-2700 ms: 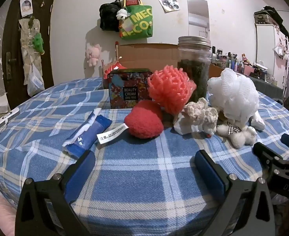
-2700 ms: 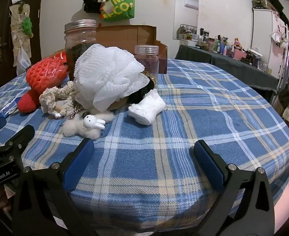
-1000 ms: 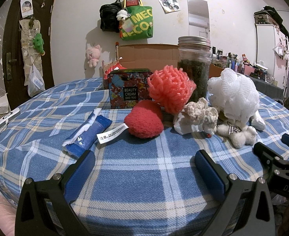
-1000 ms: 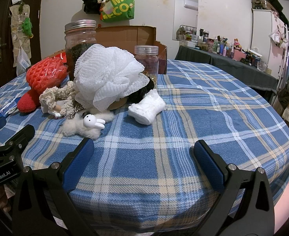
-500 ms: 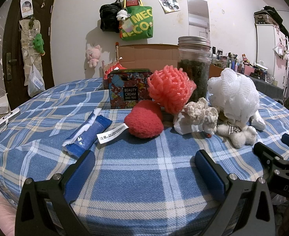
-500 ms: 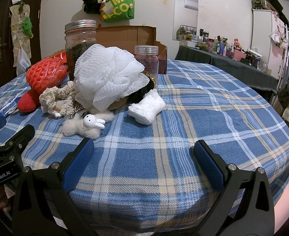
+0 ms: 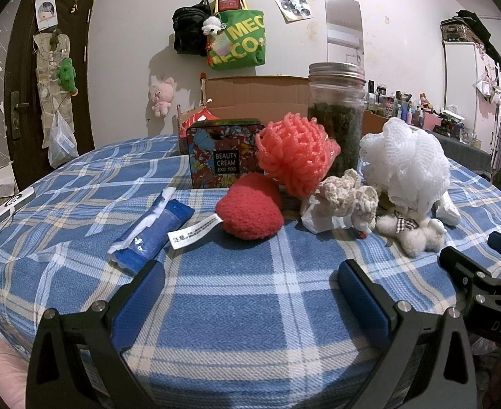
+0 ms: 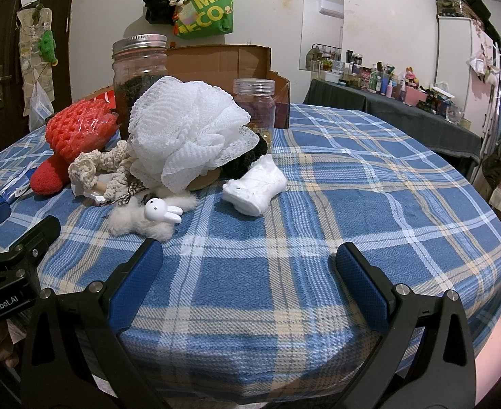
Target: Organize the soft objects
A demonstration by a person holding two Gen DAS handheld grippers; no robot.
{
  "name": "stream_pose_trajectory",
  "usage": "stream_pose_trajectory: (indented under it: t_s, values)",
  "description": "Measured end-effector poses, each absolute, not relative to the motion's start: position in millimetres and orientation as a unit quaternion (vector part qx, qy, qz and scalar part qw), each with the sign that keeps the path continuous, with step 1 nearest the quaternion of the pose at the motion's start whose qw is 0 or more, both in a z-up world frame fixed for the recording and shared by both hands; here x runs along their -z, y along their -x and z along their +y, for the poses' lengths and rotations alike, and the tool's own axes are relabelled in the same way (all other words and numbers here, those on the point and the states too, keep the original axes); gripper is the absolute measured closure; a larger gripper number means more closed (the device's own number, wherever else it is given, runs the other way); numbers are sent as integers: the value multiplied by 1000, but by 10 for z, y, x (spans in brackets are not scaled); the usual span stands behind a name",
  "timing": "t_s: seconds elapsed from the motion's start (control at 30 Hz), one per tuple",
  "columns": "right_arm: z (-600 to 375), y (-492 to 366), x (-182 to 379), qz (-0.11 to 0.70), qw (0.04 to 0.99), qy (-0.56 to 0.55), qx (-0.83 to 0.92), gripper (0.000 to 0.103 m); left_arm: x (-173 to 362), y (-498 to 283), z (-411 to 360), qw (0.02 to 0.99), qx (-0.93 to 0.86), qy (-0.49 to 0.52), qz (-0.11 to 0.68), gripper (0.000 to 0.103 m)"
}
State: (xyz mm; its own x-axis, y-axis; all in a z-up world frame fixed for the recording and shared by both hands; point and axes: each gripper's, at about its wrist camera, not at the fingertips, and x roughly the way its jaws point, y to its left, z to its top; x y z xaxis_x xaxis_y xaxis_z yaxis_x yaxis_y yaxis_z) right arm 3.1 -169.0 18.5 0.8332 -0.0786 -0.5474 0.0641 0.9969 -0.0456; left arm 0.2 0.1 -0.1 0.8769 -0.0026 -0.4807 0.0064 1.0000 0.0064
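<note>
Both the left gripper (image 7: pixel 250 293) and the right gripper (image 8: pixel 248 272) hang at the near edge of the plaid-covered table (image 8: pixel 369 184) with jaws spread wide and nothing between them, probably so either can move in on the soft things. Taking the tall jar (image 7: pixel 336 116) as the mark, those things crowd in front of it: the coral mesh puff (image 7: pixel 296 151) touching its left side, the red plush heart (image 7: pixel 250 211) before that, and the white mesh puff (image 8: pixel 189 136) to its right. The fluffy rabbit toy (image 8: pixel 155 216) lies nearest the right gripper, so it looks like the easiest first pick.
</note>
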Motion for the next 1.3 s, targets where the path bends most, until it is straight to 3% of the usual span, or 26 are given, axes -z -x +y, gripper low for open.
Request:
stream_pose_trajectory:
  t_s: [0.67,1.3]
  values:
    - [-1742,-48,-245,298,954,6,23,0,-62,-68,46,965,19,-6,261,0]
    - [-1778,-430,-855,254,966,8,-37,0,-698,-401,102,969,79,-7,234,0]
